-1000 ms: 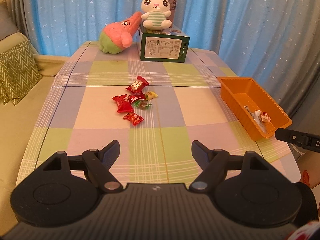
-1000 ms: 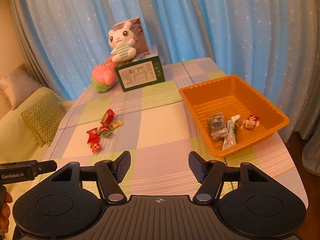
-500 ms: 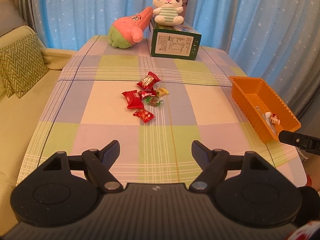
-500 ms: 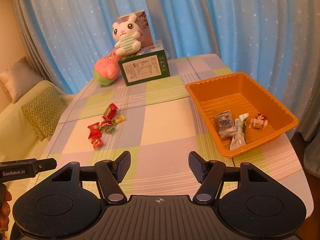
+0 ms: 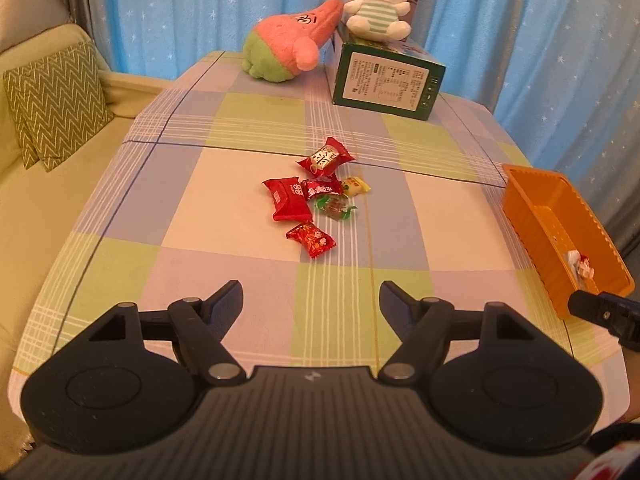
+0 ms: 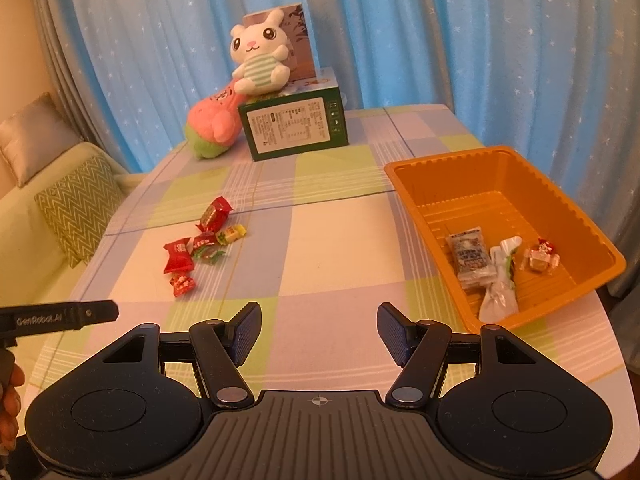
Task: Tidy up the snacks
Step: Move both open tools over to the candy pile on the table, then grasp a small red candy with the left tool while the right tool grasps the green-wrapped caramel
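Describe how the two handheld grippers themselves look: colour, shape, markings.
Both the left gripper and the right gripper are matte black: a ribbed centre plate, two rounded discs, silver pivot pins, and angled jaws with blue textured pads. The left gripper's side reads "GenRobot.AI".

Bunny plush [image 6: 260, 65] atop green box [image 6: 295, 127], pink plush [image 6: 212, 125] beside; sofa w/ cushion [image 5: 54, 104].

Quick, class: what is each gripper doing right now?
Left gripper: open, holding nothing.
Right gripper: open, holding nothing.
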The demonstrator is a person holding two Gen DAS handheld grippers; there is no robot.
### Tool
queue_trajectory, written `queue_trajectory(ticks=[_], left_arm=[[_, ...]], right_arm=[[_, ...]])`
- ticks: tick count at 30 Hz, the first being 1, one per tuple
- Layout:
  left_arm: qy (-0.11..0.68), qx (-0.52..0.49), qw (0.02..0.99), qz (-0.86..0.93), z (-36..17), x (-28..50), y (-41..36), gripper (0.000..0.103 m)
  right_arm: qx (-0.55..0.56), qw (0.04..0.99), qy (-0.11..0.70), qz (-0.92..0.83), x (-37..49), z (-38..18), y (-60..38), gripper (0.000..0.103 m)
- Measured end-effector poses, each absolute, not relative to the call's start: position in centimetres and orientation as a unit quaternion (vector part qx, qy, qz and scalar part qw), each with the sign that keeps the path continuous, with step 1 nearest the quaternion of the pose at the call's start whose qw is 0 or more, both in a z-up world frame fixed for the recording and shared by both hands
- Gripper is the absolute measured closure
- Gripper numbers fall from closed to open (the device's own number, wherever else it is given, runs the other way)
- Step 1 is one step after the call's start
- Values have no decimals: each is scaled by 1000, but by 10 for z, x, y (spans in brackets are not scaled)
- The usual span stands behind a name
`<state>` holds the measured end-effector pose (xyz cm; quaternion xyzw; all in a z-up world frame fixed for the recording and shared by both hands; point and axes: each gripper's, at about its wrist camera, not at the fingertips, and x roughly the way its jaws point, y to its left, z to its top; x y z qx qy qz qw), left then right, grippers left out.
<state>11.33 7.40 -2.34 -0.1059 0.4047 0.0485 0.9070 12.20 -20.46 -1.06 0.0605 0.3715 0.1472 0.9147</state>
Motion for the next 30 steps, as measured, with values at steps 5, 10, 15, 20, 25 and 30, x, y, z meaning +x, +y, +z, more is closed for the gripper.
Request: queue_trajectory(ticks=[5, 10, 15, 20, 25, 30], left_arm=[[409, -123, 903, 37, -39, 145, 81, 41], [419, -140, 897, 31, -58, 177, 91, 50], [434, -146, 889, 27, -78, 203, 96, 59], [442, -150, 884, 20, -89, 220, 96, 66], [447, -146, 882, 15, -97, 231, 95, 70], [454, -134, 881, 17, -104, 237, 97, 75]], right_arm=[[47, 912, 379, 152, 141, -24, -193, 39], [46, 911, 381, 152, 163, -37, -185, 39], [48, 910, 384, 150, 185, -50, -178, 39], [47, 906, 392, 154, 203, -64, -169, 39], [46, 902, 397, 160, 217, -73, -161, 39], [43, 902, 398, 164, 225, -77, -155, 39]])
